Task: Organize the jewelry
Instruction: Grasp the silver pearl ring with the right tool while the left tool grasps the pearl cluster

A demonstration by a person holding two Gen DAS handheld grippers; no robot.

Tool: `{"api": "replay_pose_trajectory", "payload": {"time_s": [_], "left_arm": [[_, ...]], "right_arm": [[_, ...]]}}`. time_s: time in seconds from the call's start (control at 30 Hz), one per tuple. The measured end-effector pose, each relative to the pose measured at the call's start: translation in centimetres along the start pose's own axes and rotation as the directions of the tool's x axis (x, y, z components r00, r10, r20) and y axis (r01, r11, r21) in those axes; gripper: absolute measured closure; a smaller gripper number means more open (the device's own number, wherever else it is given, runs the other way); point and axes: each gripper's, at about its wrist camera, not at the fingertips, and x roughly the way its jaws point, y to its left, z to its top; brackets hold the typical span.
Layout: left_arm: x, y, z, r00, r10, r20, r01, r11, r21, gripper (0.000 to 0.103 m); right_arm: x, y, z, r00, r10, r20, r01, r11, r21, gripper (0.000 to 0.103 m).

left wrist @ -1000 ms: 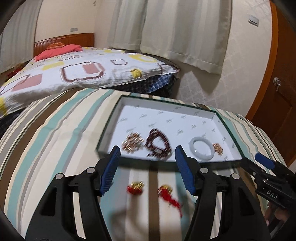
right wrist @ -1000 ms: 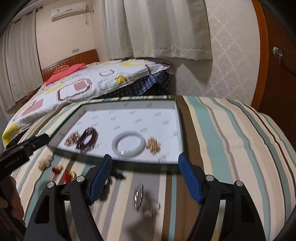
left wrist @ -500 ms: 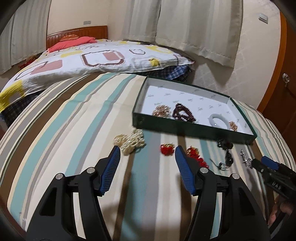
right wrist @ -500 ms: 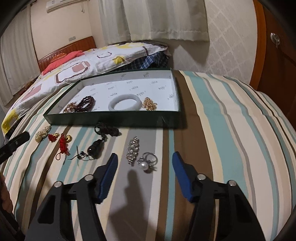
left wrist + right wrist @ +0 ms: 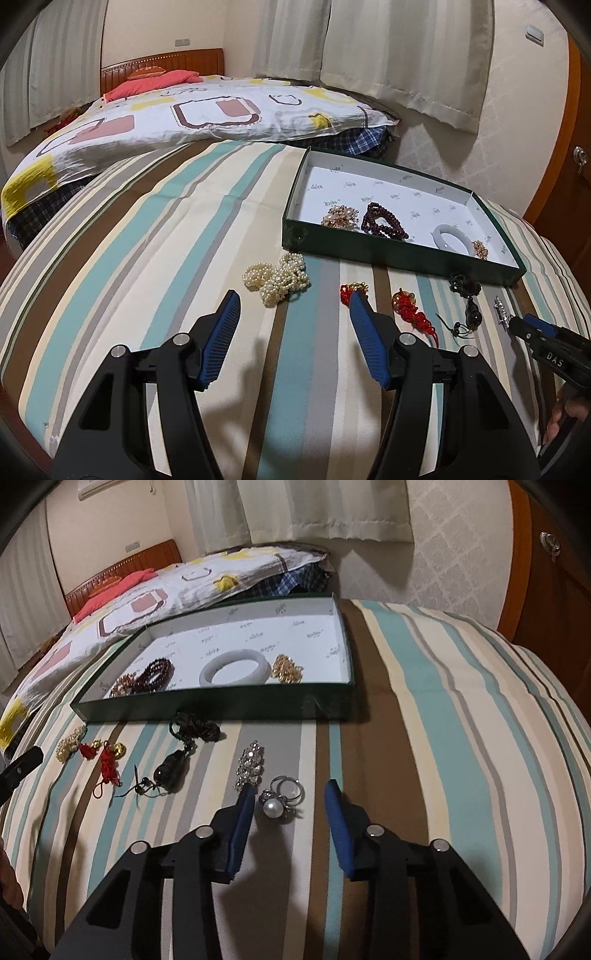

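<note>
A shallow green box [image 5: 221, 701] on the striped bedspread holds a white bangle [image 5: 234, 666], dark red beads [image 5: 157, 670] and gold pieces [image 5: 286, 668]. Loose in front of it lie a pearl cluster [image 5: 277, 280], red knotted charms [image 5: 412, 312], a dark pendant on a cord [image 5: 171, 771], a crystal clip [image 5: 251, 764] and a pearl ring [image 5: 275, 806]. My right gripper [image 5: 291, 788] is closing with the pearl ring low between its fingers, pads clear of it. My left gripper [image 5: 294, 297] stands open just short of the pearl cluster, holding nothing.
The box [image 5: 369, 254] sits at the far side of the striped bedspread [image 5: 166, 258]. Behind it are a patterned quilt [image 5: 207, 110], curtains and a wooden door [image 5: 546, 572] at the right. A hand shows at the right edge of the left wrist view.
Both grippers have drawn back from over the box and come down toward the loose jewelry in front of it. The right jaws have narrowed around the pearl ring.
</note>
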Motion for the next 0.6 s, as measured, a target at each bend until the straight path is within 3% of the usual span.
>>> {"api": "replay_pose_trajectory", "payload": {"time_s": [0.1, 0.13, 0.17, 0.6], "left_arm": [[0.4, -0.1, 0.0, 1.0, 0.003, -0.009, -0.003, 1.0, 0.0, 0.043], [0.4, 0.0, -0.1, 1.0, 0.003, -0.01, -0.003, 1.0, -0.001, 0.043], [0.5, 0.0, 0.0, 1.0, 0.004, -0.014, -0.004, 1.0, -0.003, 0.043], [2.5, 0.7, 1.1, 0.998, 0.029, -0.047, -0.029, 1.0, -0.006, 0.043]], "right_arm": [[0.0, 0.1, -0.1, 1.0, -0.003, -0.004, 0.003, 1.0, -0.005, 0.069], [0.0, 0.1, -0.1, 1.0, -0.005, -0.004, 0.004, 1.0, -0.007, 0.076], [0.0, 0.2, -0.2, 1.0, -0.003, -0.005, 0.003, 1.0, -0.011, 0.077], [-0.2, 0.4, 0.5, 1.0, -0.001, 0.018, 0.002, 0.999, -0.032, 0.077]]}}
